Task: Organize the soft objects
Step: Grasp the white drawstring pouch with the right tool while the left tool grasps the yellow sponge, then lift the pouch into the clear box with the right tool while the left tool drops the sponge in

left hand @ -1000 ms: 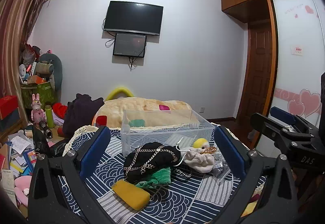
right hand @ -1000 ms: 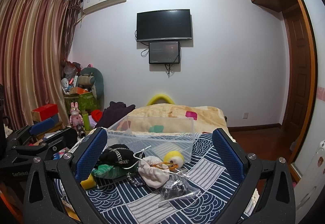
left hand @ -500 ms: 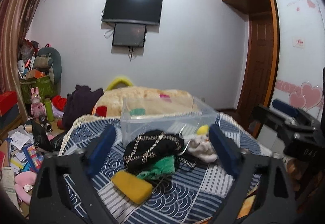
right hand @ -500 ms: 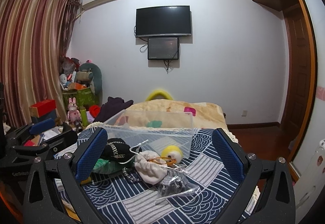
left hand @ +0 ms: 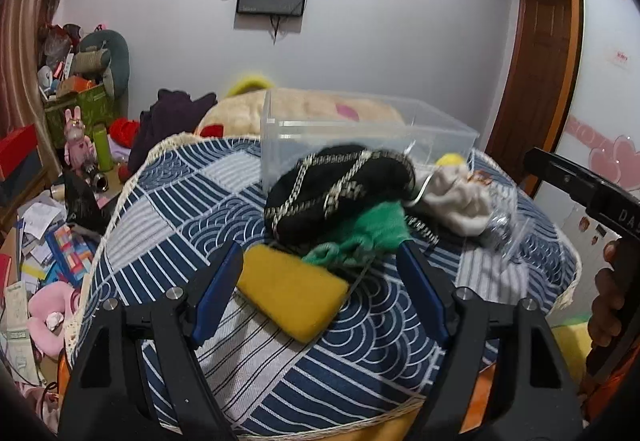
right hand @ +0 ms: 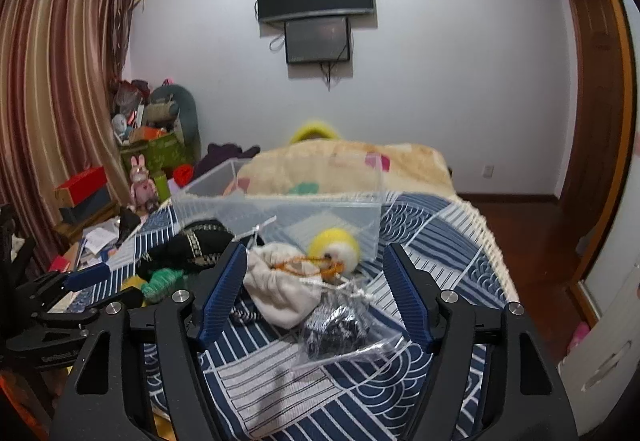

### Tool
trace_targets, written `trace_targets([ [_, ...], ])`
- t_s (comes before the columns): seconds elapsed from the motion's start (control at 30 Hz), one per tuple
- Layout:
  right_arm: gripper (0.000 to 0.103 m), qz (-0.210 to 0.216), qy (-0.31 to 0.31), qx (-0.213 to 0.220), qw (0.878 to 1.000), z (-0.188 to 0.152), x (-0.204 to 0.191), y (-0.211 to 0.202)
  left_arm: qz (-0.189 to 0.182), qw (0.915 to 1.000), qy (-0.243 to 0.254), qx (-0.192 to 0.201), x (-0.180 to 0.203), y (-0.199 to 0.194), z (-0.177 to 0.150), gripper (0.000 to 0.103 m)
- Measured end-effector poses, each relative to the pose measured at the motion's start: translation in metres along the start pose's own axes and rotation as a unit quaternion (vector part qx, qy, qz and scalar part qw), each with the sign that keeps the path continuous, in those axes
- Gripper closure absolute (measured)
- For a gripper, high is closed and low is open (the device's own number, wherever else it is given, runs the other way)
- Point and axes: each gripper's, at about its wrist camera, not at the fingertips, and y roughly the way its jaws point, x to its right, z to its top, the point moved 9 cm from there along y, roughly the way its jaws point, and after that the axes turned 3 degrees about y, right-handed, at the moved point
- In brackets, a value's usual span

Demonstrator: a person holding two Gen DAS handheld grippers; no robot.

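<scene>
- two hand-held grippers hover over a heap of soft things on a blue patterned cloth [left hand: 192,209], both with jaws spread wide and nothing between them.
- the left gripper [left hand: 320,281] frames a yellow sponge [left hand: 292,291] lying flat on the cloth, its far end just beside a green knit piece [left hand: 372,233] that is tucked under a black hat [left hand: 336,193] with chain trim.
- the right gripper [right hand: 314,281] frames a white pouch [right hand: 280,293] with orange beads across it, a yellow ball [right hand: 334,247] beyond, and a clear bag [right hand: 344,329] of dark items nearest the camera.
- a clear plastic box [right hand: 280,213] stands behind the heap, touching or nearly touching the hat; it looks empty, so the sorting seems barely begun.
- the step in hand reads as the approach for a first pick.
- next, likely: the left jaws drop around the sponge and squeeze lightly; the right must choose pouch or bag, taking care the beads and the pouch's cord do not drag neighbours along.
</scene>
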Motion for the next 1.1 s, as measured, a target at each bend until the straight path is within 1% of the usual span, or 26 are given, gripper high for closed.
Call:
trace_targets([
  [0.1,0.035,0.009,-0.001,-0.022,1.0,-0.009,-0.002,0.007,0.012,0.9998,-0.003,-0.016,-0.006,0.011,-0.009,0.024],
  [0.23,0.035,0.019,-0.003,-0.048,0.999,-0.02,-0.005,0.018,0.011,0.999,-0.02,-0.037,-0.016,0.022,-0.019,0.038],
  [0.37,0.035,0.021,0.0,-0.074,0.997,-0.029,-0.007,0.031,0.009,0.9991,-0.025,-0.033,-0.019,0.018,-0.021,0.049],
  [0.43,0.035,0.02,0.001,-0.078,0.997,-0.029,-0.008,0.033,0.008,0.9992,-0.023,-0.031,-0.02,0.015,-0.022,0.052],
  [0.6,0.036,0.037,0.0,-0.066,0.997,-0.019,-0.014,0.032,0.008,0.9992,-0.027,-0.029,-0.023,0.007,-0.025,0.056],
  [0.63,0.039,0.039,-0.001,-0.067,0.997,-0.017,-0.016,0.035,0.01,0.9992,-0.028,-0.026,-0.025,0.004,-0.025,0.057],
  [0.7,0.05,0.044,0.0,-0.078,0.996,-0.018,-0.017,0.043,0.015,0.9993,-0.028,-0.021,-0.027,-0.001,-0.023,0.057],
  [0.73,0.054,0.047,0.002,-0.084,0.995,-0.019,-0.018,0.046,0.018,0.9993,-0.029,-0.017,-0.029,-0.004,-0.022,0.057],
  [0.83,0.055,0.054,0.005,-0.108,0.993,-0.028,-0.02,0.059,0.026,0.9992,-0.03,-0.006,-0.034,-0.012,-0.018,0.057],
  [0.9,0.055,0.058,0.002,-0.118,0.991,-0.032,-0.023,0.062,0.03,0.9991,-0.03,0.0,-0.037,-0.016,-0.015,0.057],
  [0.97,0.057,0.055,-0.007,-0.124,0.991,-0.034,-0.026,0.065,0.032,0.999,-0.032,0.004,-0.037,-0.019,-0.012,0.057],
  [1.03,0.07,0.049,-0.018,-0.131,0.99,-0.038,-0.028,0.067,0.033,0.9989,-0.032,0.01,-0.039,-0.022,-0.008,0.057],
  [1.1,0.073,0.046,-0.019,-0.132,0.99,-0.04,-0.027,0.065,0.035,0.9988,-0.029,0.015,-0.038,-0.025,-0.005,0.057],
])
